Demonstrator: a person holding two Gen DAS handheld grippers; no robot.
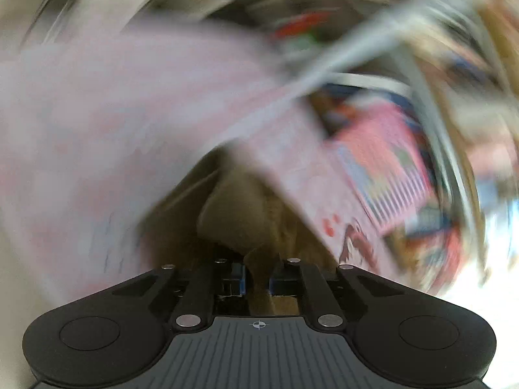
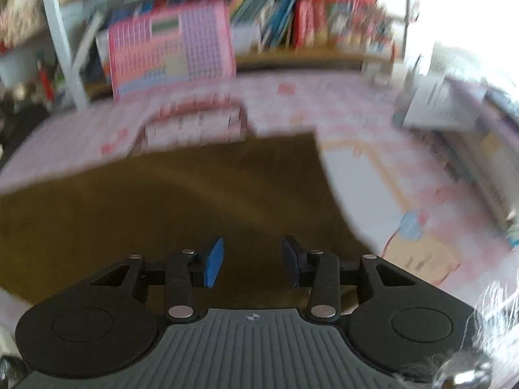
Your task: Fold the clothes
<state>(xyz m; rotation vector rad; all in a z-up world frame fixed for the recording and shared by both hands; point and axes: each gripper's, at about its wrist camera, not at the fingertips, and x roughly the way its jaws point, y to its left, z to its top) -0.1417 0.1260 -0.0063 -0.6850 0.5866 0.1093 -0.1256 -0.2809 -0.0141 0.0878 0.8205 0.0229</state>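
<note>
An olive-brown garment [image 2: 168,201] lies spread on a pink patterned table cover [image 2: 340,103]. My right gripper [image 2: 253,261] is open and empty, its blue pads [image 2: 212,262] just above the near part of the garment. In the blurred left wrist view, my left gripper [image 1: 258,275] is shut on a fold of the same brown garment [image 1: 240,220], which bunches up in front of the jaws and is lifted off the pink cover [image 1: 97,113].
A pink keyboard-like toy [image 2: 168,45] leans against a shelf of books [image 2: 324,16] at the back. A white frame post [image 2: 61,39] stands at left. Papers [image 2: 434,103] lie at right. A small pink box [image 2: 194,123] sits beyond the garment.
</note>
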